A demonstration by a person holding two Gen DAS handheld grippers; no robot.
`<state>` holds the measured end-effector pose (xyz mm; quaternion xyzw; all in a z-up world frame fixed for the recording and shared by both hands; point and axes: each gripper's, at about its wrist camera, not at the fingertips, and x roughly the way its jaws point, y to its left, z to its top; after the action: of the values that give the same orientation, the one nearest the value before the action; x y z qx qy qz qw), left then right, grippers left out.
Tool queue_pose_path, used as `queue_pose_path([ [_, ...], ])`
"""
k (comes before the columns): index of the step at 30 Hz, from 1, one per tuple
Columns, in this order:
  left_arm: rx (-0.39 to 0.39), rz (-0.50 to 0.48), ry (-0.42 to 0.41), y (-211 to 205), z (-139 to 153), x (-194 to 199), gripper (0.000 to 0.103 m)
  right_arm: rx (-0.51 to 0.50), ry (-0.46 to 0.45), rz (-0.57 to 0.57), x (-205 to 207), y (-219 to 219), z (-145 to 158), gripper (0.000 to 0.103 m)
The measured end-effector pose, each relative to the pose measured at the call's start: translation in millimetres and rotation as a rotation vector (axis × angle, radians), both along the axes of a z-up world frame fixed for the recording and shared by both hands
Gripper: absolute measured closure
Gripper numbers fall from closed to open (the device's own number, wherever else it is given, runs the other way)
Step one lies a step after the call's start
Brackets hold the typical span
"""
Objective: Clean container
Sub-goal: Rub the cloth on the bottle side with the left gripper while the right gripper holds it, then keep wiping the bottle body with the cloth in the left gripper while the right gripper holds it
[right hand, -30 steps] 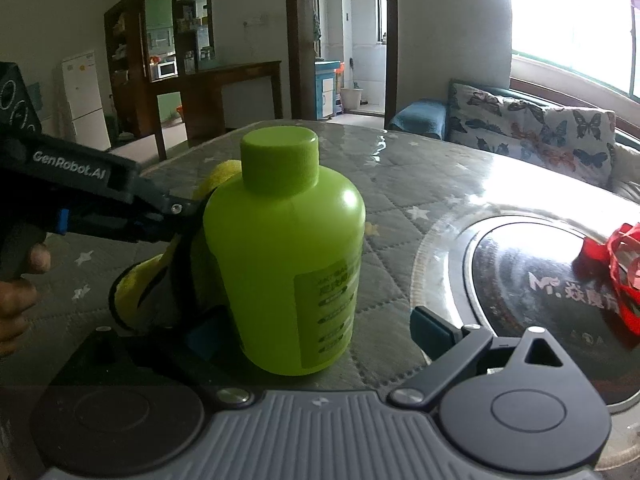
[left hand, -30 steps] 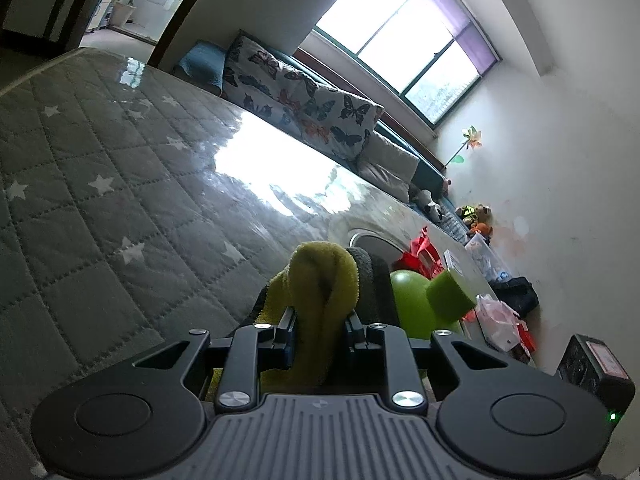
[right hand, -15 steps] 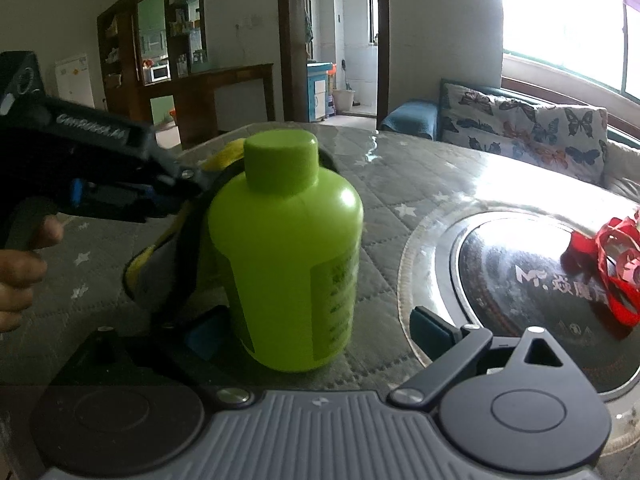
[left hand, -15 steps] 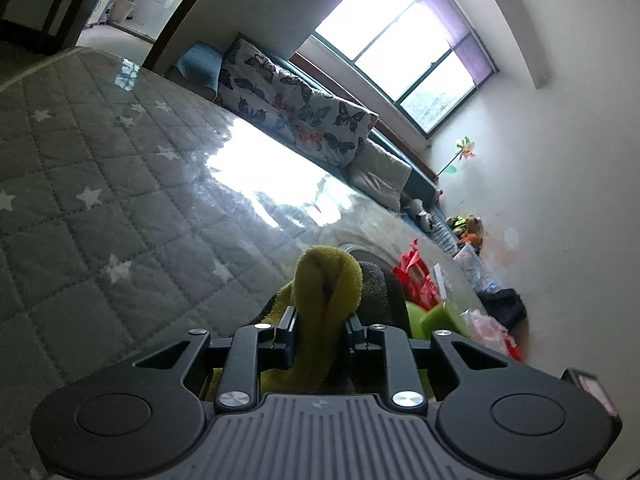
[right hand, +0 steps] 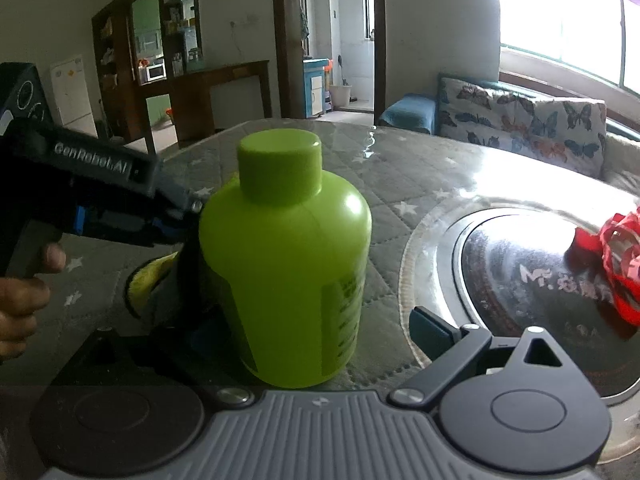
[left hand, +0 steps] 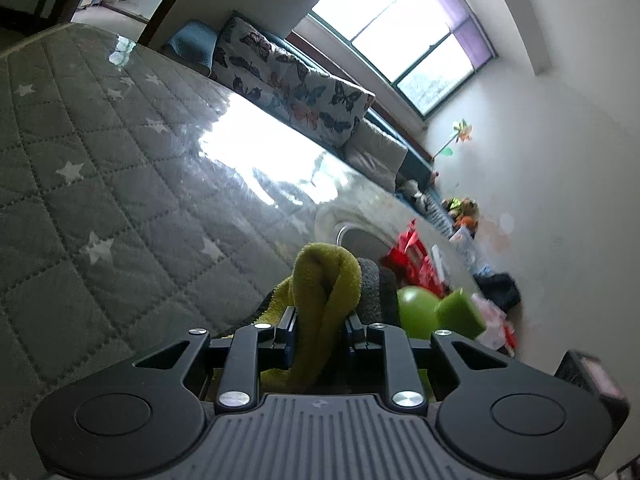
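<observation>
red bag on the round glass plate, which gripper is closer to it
Right. The right gripper sits around the green bottle, beside the plate holding the red bag. The left gripper, clamping the cloth, is behind the bottle, farther away.

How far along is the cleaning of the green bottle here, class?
Done: the left gripper has the yellow cloth clamped. In hand: the cloth sits against the green bottle, which stands between the right gripper's open fingers. Left: how much wiping remains cannot be judged.
</observation>
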<state>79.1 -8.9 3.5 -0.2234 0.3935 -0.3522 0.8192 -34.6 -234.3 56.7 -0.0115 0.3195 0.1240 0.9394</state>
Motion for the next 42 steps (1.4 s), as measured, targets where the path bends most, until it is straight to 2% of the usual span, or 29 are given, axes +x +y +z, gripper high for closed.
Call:
queue_pose_path([
  [17, 0.034, -0.055, -0.056, -6, 7, -52, 0.079, -0.014, 0.008, -0.001, -12, -12, -5, 0.006],
  [25, -0.067, 0.003, -0.048, 0, 18, -32, 0.079, -0.014, 0.005, -0.004, -12, -14, -6, 0.006],
  [33, -0.054, -0.005, -0.075, -15, 26, -20, 0.079, -0.009, 0.008, -0.006, -11, -14, -7, 0.006],
  [37, -0.017, 0.001, -0.018, -20, 5, -13, 0.079, -0.007, 0.008, -0.009, -11, -13, -7, 0.006],
  [42, -0.013, 0.002, 0.0, -15, -6, -19, 0.079, -0.001, 0.01, -0.007, -12, -14, -8, 0.006],
])
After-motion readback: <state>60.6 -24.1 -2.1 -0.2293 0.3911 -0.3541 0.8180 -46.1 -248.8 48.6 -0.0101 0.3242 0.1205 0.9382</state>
